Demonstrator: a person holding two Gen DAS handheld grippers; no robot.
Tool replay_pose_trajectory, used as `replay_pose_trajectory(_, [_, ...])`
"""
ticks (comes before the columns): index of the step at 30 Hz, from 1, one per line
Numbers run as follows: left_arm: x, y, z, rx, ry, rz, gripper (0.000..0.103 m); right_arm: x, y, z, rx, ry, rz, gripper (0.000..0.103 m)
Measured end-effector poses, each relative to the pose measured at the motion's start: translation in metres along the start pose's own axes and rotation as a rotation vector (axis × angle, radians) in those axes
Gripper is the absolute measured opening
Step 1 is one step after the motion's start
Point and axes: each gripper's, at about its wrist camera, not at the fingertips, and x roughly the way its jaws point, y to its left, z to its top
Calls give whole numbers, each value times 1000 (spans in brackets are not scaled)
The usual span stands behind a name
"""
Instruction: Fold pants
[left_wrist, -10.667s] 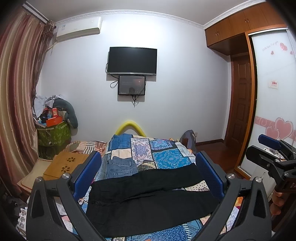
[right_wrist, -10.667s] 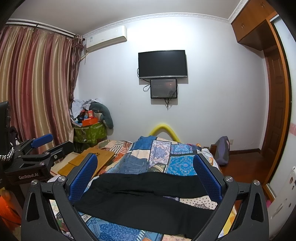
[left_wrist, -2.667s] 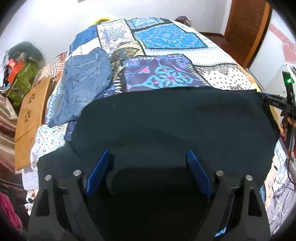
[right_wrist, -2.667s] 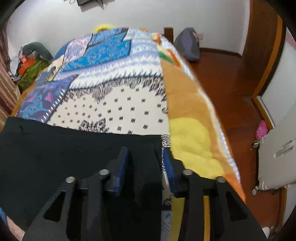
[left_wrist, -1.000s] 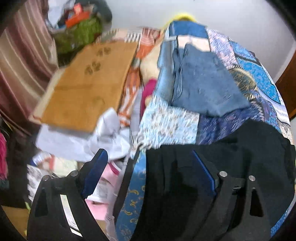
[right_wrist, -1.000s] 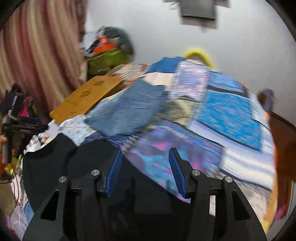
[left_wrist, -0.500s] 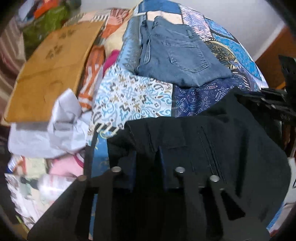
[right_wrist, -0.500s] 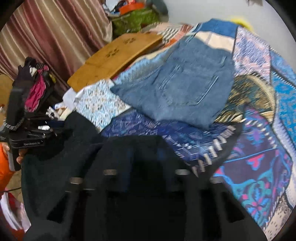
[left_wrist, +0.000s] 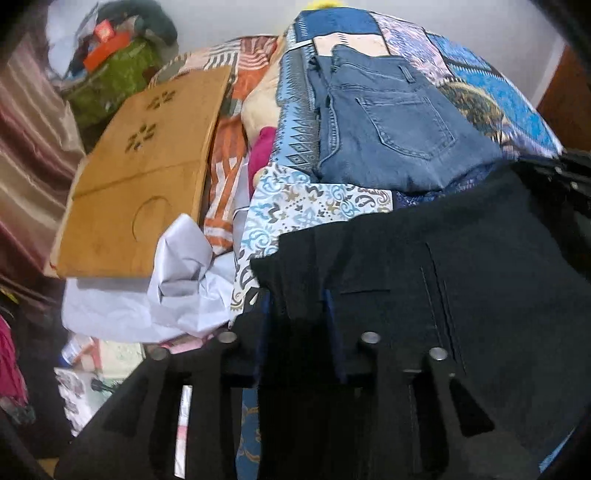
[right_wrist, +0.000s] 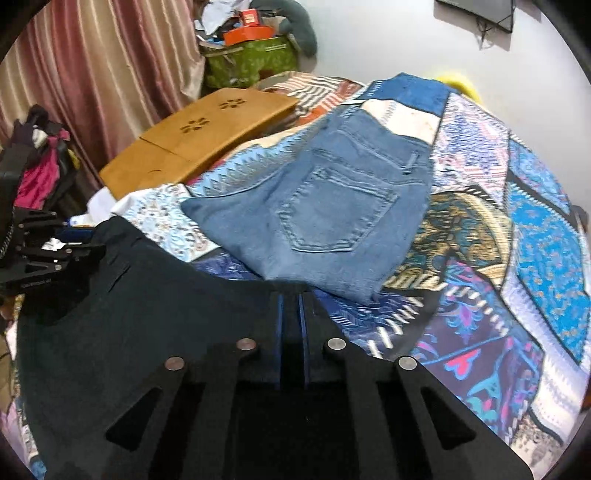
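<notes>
Item 1, black pants (left_wrist: 461, 280): lying across the near edge of the bed (right_wrist: 535, 236), waistband end at the bed's left edge. Dark cloth against dark gripper bodies; folds and layers hard to separate. Lower part cut off by both frames.

Item 2, left gripper (left_wrist: 297, 310): jaws opening, with the waistband corner of the pants between them. Blue pads mostly buried in black cloth, so contact cannot be judged with certainty; a gap shows beside the cloth. Seen also from the right wrist view at the far left (right_wrist: 55, 243), partly cut off.

Item 3, right gripper (right_wrist: 291, 314): jaws pressed almost together on a thin black fold of the pants at its far edge. Only a dark blurred mass at the right border of the left wrist view.

Item 4, folded blue jeans (right_wrist: 332, 206): on the patchwork quilt, just beyond the black pants, 1 back pocket up.

Item 5, wooden lap desk (left_wrist: 144, 177): beside the bed's left edge, over crumpled white paper (left_wrist: 177, 280).

Changes from 1 second ago: both grippers were spread wide then, now narrow on cloth. From half a second ago: left jaws wider; right grip unchanged; pants sit the same at the near edge
</notes>
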Motion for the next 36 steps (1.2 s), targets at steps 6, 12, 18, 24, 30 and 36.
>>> replay_pose_trajectory(6, [-48,29,-15,-103,-77,-5,50,-48,-16,-10,74,-55,-20,18])
replay_pose_trajectory(12, [-62,39,-55,-166,-21,-90,62,-102,-9,-45,90,-105,-31,33])
replay_pose_trajectory(18, [-36,23,-96,-171,103,-162,63,-125,6,-96,145,-77,-12,34])
replay_pose_trajectory(24, [-49,-5,-110,-78,10,-86,22,-123,26,-141,195,-24,23,34])
replay_pose_trajectory(30, [-45,5,-118,-39,14,112,2,-124,27,-171,263,-37,41,34])
replay_pose_trajectory(36, [-53,30,-125,-120,29,92,2,-135,23,-179,273,-32,46,34])
